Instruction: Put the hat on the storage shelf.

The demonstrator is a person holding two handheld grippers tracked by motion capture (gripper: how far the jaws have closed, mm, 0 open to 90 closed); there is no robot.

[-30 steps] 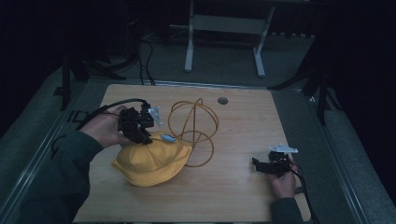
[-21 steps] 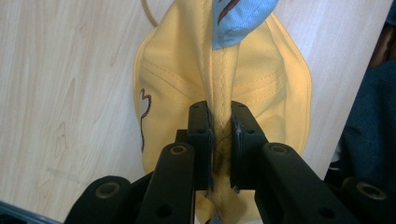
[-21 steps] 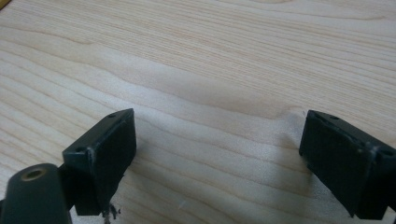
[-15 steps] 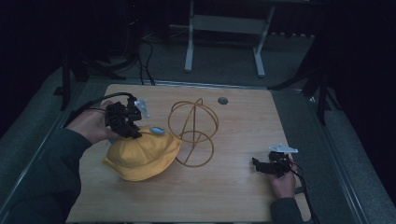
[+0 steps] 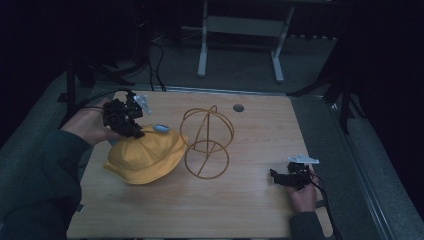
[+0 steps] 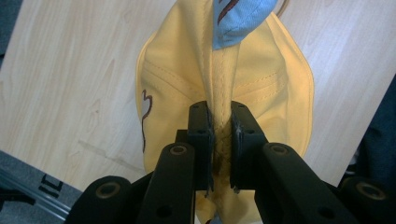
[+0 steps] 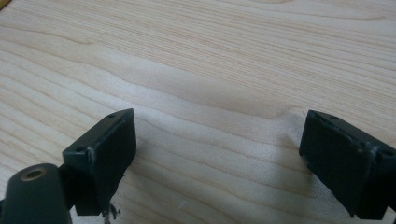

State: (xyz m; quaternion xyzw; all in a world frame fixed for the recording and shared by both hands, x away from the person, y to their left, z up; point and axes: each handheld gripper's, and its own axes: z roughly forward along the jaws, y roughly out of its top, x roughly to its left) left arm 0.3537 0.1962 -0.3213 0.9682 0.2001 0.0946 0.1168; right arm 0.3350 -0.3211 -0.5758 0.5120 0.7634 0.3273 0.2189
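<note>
A yellow cap [image 5: 145, 156] with a light blue patch [image 5: 161, 129] lies at the table's left, one edge lifted. My left gripper [image 5: 131, 131] is shut on that lifted fabric. In the left gripper view the pads [image 6: 204, 135] pinch a fold of the yellow cap [image 6: 224, 84] and the rest hangs down toward the table. An orange wire frame [image 5: 206, 142], a sphere on a ring base, stands just right of the cap. My right gripper [image 5: 276, 176] rests low on the table at the front right, its jaws open over bare wood [image 7: 219, 135].
The wooden table [image 5: 250, 210] has a small round hole [image 5: 238, 107] near its far edge. A grey metal stand [image 5: 240, 30] sits on the floor behind the table. Black cables [image 5: 95, 97] trail off the table's left side.
My left gripper has moved left and up with the cap's edge, dragging the cap leftward away from the wire frame. The right gripper has stayed put.
</note>
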